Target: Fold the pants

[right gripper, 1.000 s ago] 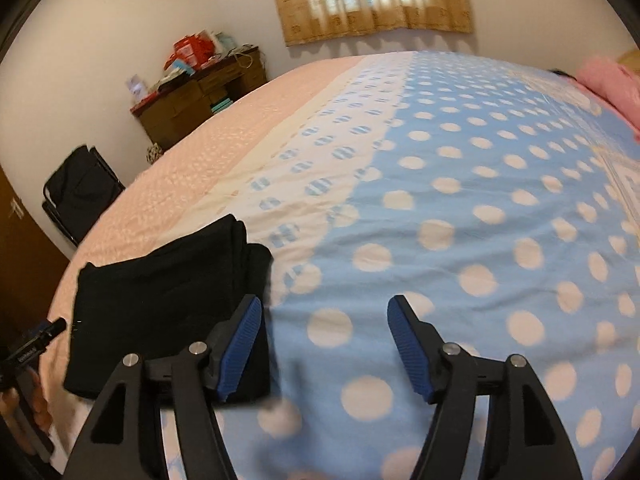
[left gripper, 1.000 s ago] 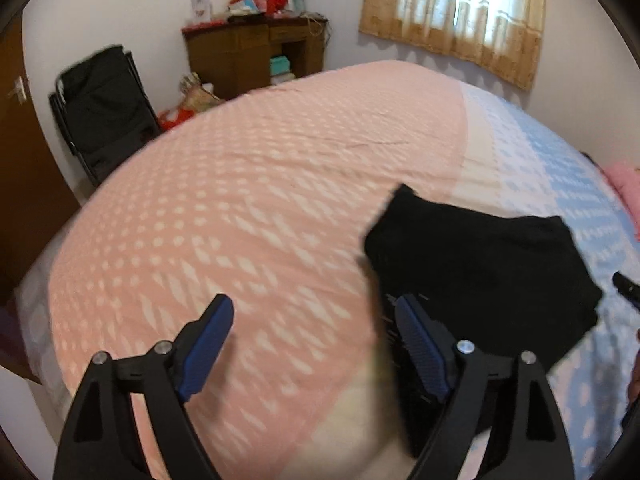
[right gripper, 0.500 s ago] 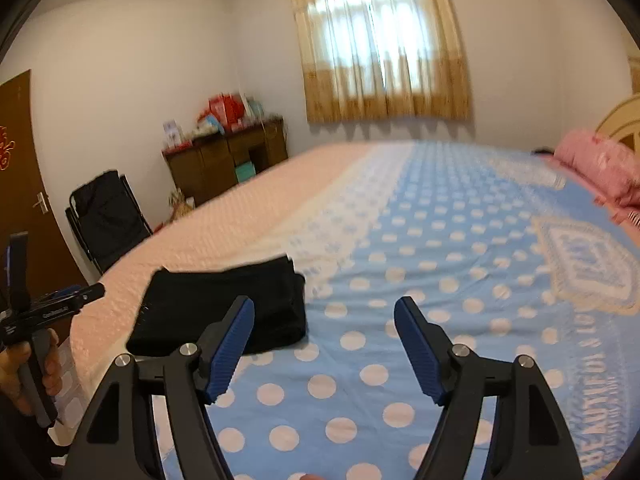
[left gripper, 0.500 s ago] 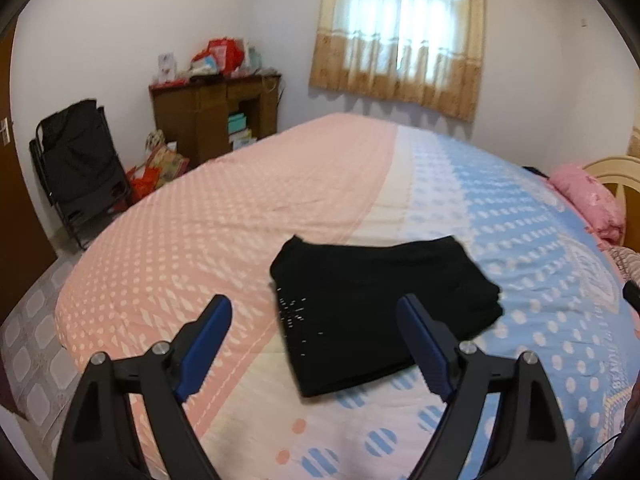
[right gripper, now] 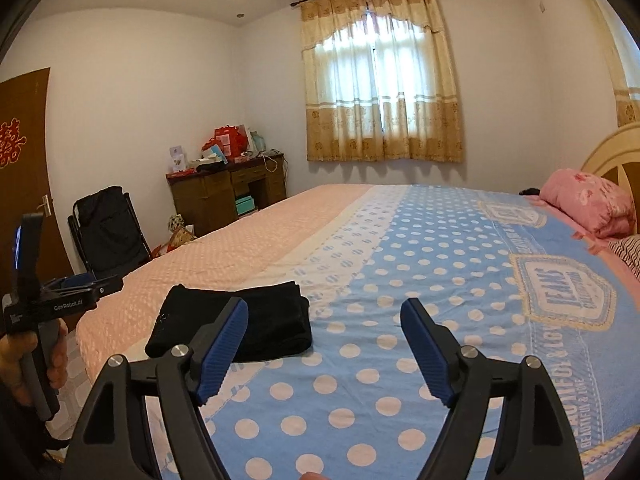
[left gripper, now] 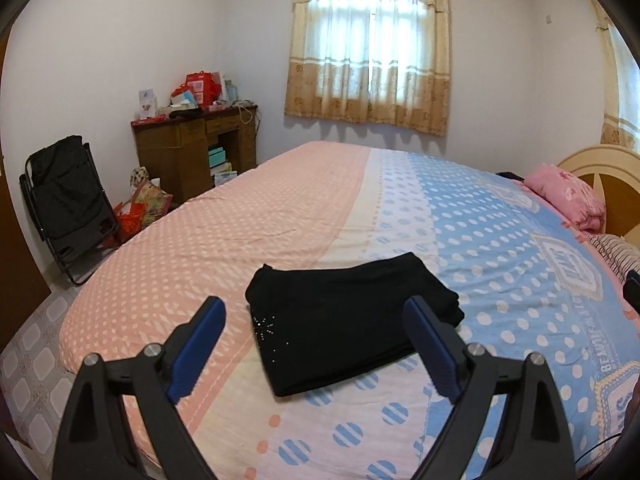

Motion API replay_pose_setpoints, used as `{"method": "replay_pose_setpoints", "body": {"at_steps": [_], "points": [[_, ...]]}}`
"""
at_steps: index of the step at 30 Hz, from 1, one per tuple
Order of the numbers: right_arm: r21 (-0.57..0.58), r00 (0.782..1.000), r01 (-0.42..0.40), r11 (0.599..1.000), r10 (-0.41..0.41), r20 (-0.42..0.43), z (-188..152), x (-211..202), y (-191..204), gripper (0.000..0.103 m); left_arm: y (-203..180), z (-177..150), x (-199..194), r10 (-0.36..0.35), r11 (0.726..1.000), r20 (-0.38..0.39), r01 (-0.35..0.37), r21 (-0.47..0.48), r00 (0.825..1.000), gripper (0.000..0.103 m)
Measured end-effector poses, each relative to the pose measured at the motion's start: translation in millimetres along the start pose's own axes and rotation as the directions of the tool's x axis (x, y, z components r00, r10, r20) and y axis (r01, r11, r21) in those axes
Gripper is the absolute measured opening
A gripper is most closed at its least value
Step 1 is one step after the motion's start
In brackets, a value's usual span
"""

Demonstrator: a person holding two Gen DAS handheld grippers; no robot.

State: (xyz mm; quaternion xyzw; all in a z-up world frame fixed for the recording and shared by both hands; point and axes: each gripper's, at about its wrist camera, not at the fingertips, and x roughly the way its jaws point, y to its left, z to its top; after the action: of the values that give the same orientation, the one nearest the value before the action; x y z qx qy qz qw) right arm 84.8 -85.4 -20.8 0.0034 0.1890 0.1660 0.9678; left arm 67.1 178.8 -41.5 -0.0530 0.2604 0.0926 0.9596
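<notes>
Lying flat on the bed [left gripper: 280,216], the black pants [left gripper: 344,320] sit folded into a compact rectangle near the bed's near edge — across the seam where the pink half of the bedspread meets the white and blue dotted half. Both tools hang above the bed, apart from the cloth. The left gripper [left gripper: 316,344] has its jaws opening with nothing between the blue pads; the right gripper [right gripper: 324,344] likewise — jaws opening, empty, with the pants off to its left
</notes>
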Motion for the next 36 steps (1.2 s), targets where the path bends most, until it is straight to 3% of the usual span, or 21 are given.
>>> {"method": "replay_pose_setpoints", "body": {"at_steps": [19,28,36], "points": [[0.004,1.000,-0.009,1.000,0.010,-0.013,-1,-3,1,0.080,-10,-7,-3,-0.015,1.000,-0.012,0.015,0.026,1.000,0.093],[0.006,1.000,-0.006,1.000,0.006,-0.012,-1,-5,0,0.080,-11,-7,-1,-0.012,1.000,-0.016,0.012,0.028,1.000,0.103],[0.007,1.000,0.003,1.000,-0.003,-0.003,3,-6,-1,0.080,-14,-6,-6,-0.004,0.999,0.015,0.003,0.038,1.000,0.103]]}}
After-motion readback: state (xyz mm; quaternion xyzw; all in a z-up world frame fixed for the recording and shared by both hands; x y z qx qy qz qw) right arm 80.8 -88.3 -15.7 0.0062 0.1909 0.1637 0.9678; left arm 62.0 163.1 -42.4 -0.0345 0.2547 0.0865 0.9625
